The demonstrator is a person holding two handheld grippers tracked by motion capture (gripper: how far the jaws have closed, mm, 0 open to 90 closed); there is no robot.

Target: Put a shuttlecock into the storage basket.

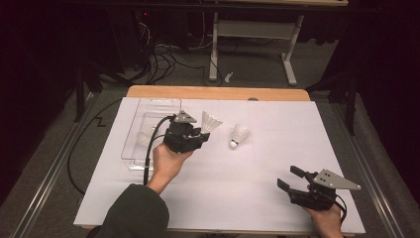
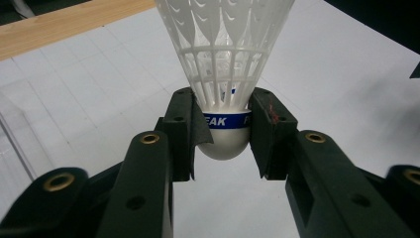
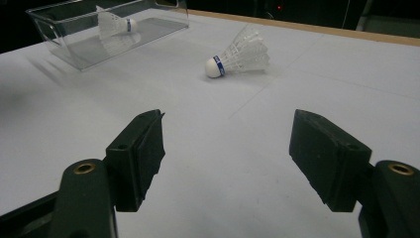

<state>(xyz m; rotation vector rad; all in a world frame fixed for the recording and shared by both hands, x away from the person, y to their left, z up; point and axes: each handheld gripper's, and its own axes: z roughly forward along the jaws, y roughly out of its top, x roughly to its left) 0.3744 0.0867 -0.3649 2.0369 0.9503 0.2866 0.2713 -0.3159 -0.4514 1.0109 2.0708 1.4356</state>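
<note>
Left tool (image 2: pixel 225 136) pinches a white plastic shuttlecock (image 2: pixel 225 54) at its cork base, both pads pressed against the blue band; the skirt points away from the tool. In the high view the left tool (image 1: pixel 200 135) is held above the surface (image 1: pixel 277 163) in its far left part, just beside the right wall of a clear plastic tray (image 1: pixel 148 106), and the held shuttlecock (image 1: pixel 210 122) sticks out to the tool's right.

A second shuttlecock (image 1: pixel 240 135) lies on its side on the bare surface near the middle, cork toward the near edge, apart from the held one. A third shuttlecock (image 1: pixel 145 137) lies inside the tray.

Right tool (image 1: pixel 289 178) rests near the near right corner, jaws spread with nothing between them. In the right gripper view the right tool (image 3: pixel 225 148) faces the lying shuttlecock (image 3: pixel 240 57) and the tray (image 3: pixel 54 20) beyond.
</note>
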